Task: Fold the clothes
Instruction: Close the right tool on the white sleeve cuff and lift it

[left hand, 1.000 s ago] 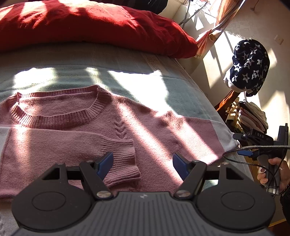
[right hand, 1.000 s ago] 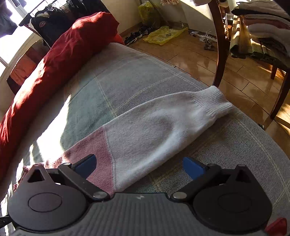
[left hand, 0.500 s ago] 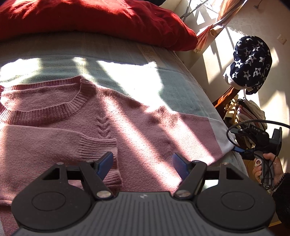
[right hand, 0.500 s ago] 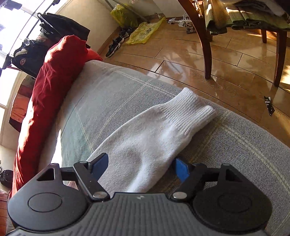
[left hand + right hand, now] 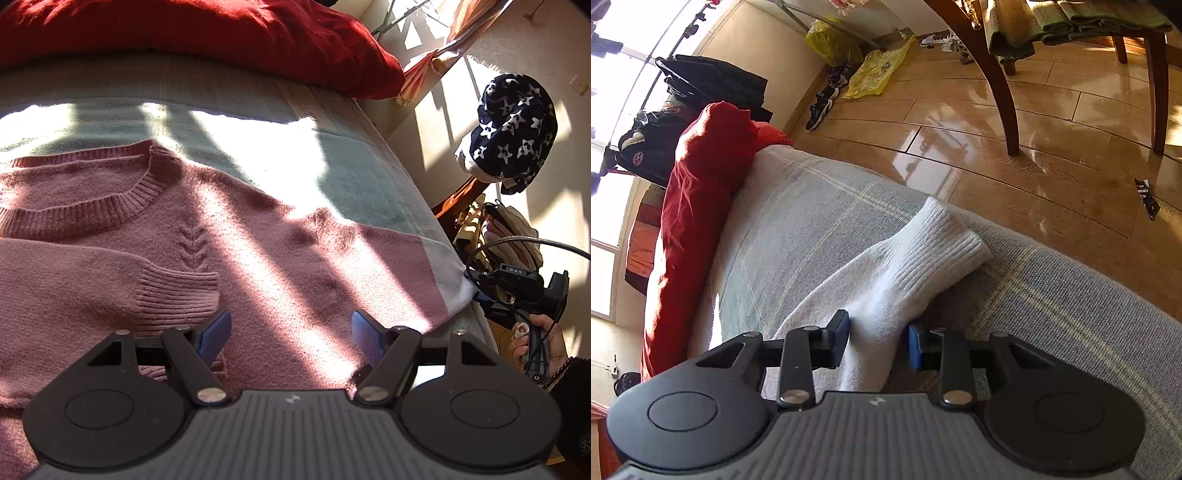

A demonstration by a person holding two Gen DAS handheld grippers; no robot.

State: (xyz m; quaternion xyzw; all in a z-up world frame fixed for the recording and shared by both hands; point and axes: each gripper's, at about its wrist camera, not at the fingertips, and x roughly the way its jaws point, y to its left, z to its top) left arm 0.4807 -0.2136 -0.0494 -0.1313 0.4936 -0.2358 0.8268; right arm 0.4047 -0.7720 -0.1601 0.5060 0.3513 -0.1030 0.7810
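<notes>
Closing since a second ago, the right tool (image 5: 878, 341) now narrows its jaws around the white sleeve (image 5: 905, 273) of a pink sweater (image 5: 258, 266) spread on the bed (image 5: 1071, 295). Left tool (image 5: 291, 330) hangs open above the sweater's body. A red pillow (image 5: 184, 33) lines the bed; wood floor (image 5: 1015, 147) beyond.

The left gripper (image 5: 291, 332) is held pitched downward, its blue pads (image 5: 216, 334) spread wide with nothing pinched between them. The right gripper (image 5: 878, 341) is likewise tilted down, and its jaws are being closed on the white sleeve (image 5: 905, 273). The right hand (image 5: 535, 341) is seen at four o'clock, wrapped around its handle.
</notes>
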